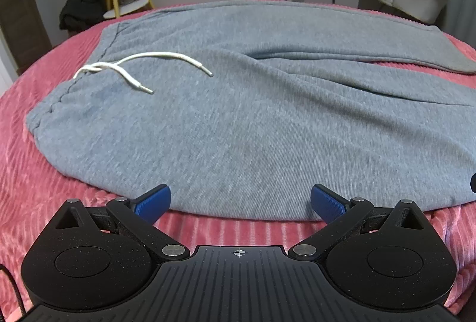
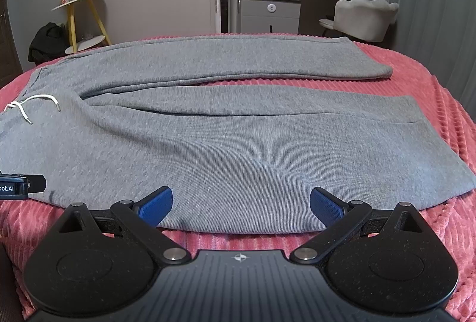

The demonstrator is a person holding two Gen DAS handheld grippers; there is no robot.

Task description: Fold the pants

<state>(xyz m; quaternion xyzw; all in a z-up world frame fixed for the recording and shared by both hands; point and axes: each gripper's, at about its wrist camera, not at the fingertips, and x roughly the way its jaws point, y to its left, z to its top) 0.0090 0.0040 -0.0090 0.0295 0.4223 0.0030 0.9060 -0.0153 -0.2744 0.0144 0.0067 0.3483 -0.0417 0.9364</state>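
Grey sweatpants (image 1: 238, 119) lie flat across a pink ribbed bedspread (image 1: 35, 167), waistband to the left and both legs stretched to the right. A white drawstring (image 1: 128, 69) rests loose on the waist area. My left gripper (image 1: 240, 203) is open at the near edge of the pants by the hip, its blue pads (image 1: 154, 203) empty. In the right wrist view the pants (image 2: 238, 149) spread ahead, and my right gripper (image 2: 241, 204) is open at the near edge of the closer leg. The left gripper's body (image 2: 20, 188) shows at the far left.
Beyond the bed stand a yellow-legged side table (image 2: 80, 21) with a bouquet, a dark bag (image 2: 47, 41) on the floor, a grey cabinet (image 2: 269, 14), a pale chair (image 2: 363, 18) and a vanity desk. The bedspread (image 2: 440, 114) extends past the leg cuffs at right.
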